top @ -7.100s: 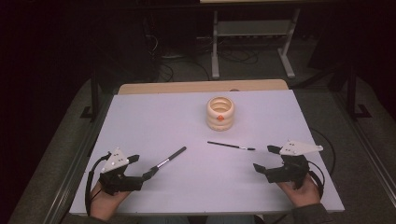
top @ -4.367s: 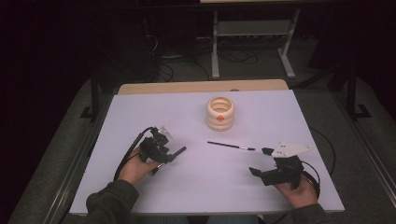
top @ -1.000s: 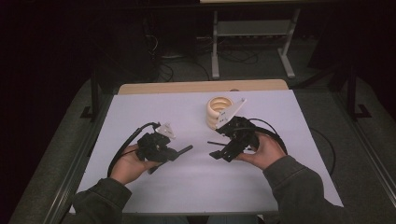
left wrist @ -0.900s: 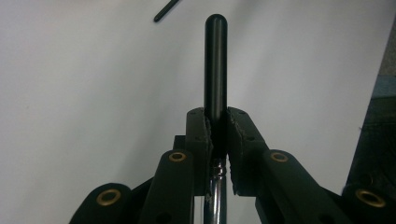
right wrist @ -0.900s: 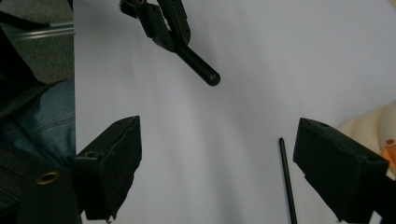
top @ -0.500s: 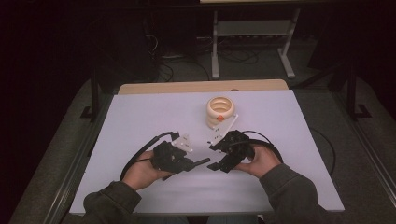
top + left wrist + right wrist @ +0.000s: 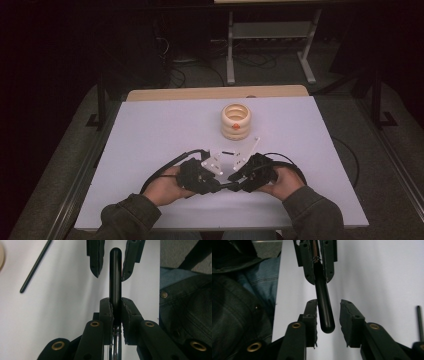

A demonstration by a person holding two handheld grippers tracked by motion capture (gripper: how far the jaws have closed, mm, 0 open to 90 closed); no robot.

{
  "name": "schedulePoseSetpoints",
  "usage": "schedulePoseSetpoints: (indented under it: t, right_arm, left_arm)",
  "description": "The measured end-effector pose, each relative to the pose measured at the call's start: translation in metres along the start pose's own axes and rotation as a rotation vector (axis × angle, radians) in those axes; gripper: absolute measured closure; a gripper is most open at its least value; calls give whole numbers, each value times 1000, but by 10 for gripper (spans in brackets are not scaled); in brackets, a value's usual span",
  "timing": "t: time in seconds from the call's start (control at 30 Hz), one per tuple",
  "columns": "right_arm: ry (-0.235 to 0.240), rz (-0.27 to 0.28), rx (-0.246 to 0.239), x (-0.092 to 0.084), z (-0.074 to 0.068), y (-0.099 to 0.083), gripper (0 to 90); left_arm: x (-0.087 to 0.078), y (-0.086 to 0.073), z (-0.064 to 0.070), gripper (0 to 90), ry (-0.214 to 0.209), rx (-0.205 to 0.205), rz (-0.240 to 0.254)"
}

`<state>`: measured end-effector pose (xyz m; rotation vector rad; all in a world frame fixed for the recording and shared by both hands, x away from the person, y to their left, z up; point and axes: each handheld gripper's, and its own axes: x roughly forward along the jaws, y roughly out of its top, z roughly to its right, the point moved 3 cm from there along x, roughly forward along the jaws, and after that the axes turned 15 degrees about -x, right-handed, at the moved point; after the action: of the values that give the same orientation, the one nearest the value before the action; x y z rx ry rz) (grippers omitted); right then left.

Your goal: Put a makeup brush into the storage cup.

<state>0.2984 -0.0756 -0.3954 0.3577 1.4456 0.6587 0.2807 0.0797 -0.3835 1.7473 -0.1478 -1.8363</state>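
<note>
Matte white table (image 7: 150,130), left tool (image 7: 116,312) clamping smooth black rod (image 7: 115,277), right tool (image 7: 328,315) closing, pads apart.

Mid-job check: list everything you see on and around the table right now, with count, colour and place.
Pen barrel: one, black with a chrome end, clamped in the left gripper, its rounded tip between the right gripper's jaws.
Thin rod: one, black, lying on the table beside the grippers.
Ringed holder: one, cream with an orange spot, upright at the table's far middle.
Table: one, white top with a wooden strip along its far edge.
Metal stand: one, grey, on the floor behind the table.
Left gripper: one, black, shut on the pen barrel, near the table's front edge.
Right gripper: one, black, jaws just been closing around the barrel tip, one pad at most touching it.
Hands: two, in dark sleeves, at the table's front edge.
</note>
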Motion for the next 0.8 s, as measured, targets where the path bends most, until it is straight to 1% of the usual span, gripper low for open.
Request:
schedulePoseSetpoints:
  t: [0.03,0.07,0.1,0.13,0.17,0.23,0.3,0.37,0.4,0.47,0.5,0.6,0.67,0.73,0.8]
  right_arm:
    - [12,2,-1,1,-1,-1,699]
    - [34,11,0,2,-3,-2,727]
    - [47,16,-7,3,-4,-3,758]
    - [55,18,-14,3,-6,-4,769]
    - [55,18,-14,3,-6,-4,769]
    - [76,20,-35,5,-9,-5,781]
    - [78,23,-34,5,-9,-6,781]
    - [73,28,-35,4,-11,-7,782]
    - [70,36,-38,4,-12,-8,782]
    - [51,26,-44,1,-15,-10,783]
    - [45,30,-43,-2,-16,-12,783]
    - [18,75,-23,-12,-17,-20,782]
    - [2,84,-15,-16,-18,-25,782]
    - [-7,97,-14,-18,-19,-27,783]
    - [-13,101,-25,-18,-20,-27,783]
  left_arm:
    - [1,1,2,797,-3,9,-1]
    - [2,1,3,797,0,19,-5]
    - [3,1,5,797,2,29,-12]
    - [4,1,6,797,-1,42,-17]
    - [4,1,6,797,-1,42,-17]
    - [6,1,9,796,-4,53,-23]
    - [6,1,9,795,-8,58,-17]
    - [5,-1,8,783,-33,37,-4]
    - [4,-2,7,771,-35,39,-7]
    - [3,-7,5,686,-34,16,-8]
    - [3,-10,3,664,-34,4,-7]
    - [1,-19,-2,619,-48,-27,-3]
    - [1,-22,-3,619,-51,-36,-3]
    - [1,-22,-4,626,-47,-35,-1]
    - [1,-21,-4,653,-50,-30,-1]
